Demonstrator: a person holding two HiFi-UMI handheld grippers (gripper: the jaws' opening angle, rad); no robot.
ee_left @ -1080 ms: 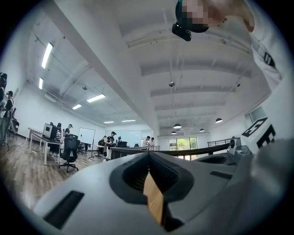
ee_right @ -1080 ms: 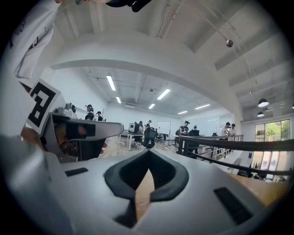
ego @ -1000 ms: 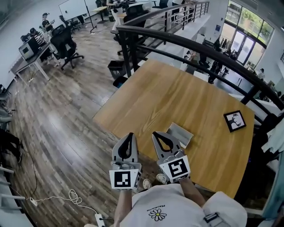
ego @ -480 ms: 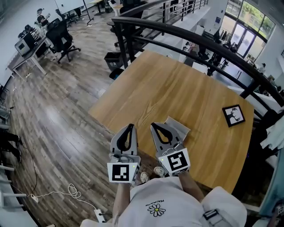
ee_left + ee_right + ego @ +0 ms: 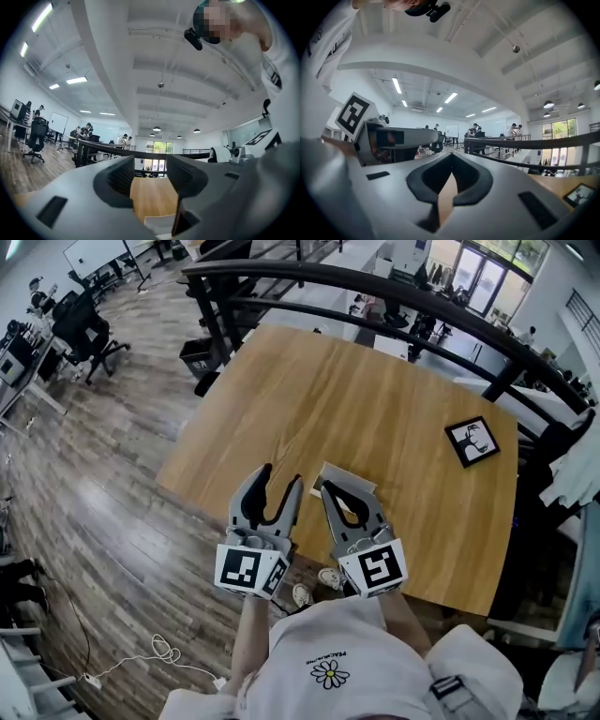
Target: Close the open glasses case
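The open glasses case [image 5: 351,486], pale grey with its lid raised, lies near the front edge of the wooden table [image 5: 375,409]. My right gripper [image 5: 329,489] is shut and empty; its tips sit at the case's left side and cover part of it. My left gripper [image 5: 279,483] hangs just left of the case, its jaws opening with nothing between them. In the left gripper view, that gripper [image 5: 150,176] frames the tabletop, and a pale corner of the case [image 5: 158,224] shows low in the gap. The right gripper [image 5: 451,157] shows closed tips in its own view.
A black picture frame [image 5: 472,442] lies at the table's far right, also seen as the frame [image 5: 580,194] in the right gripper view. A dark railing [image 5: 375,287] curves behind the table. Wooden floor [image 5: 84,465] and office chairs lie to the left.
Both grippers have moved forward over the table's edge toward the case. The left jaws, shut before, now stand apart. The right jaws stay shut.
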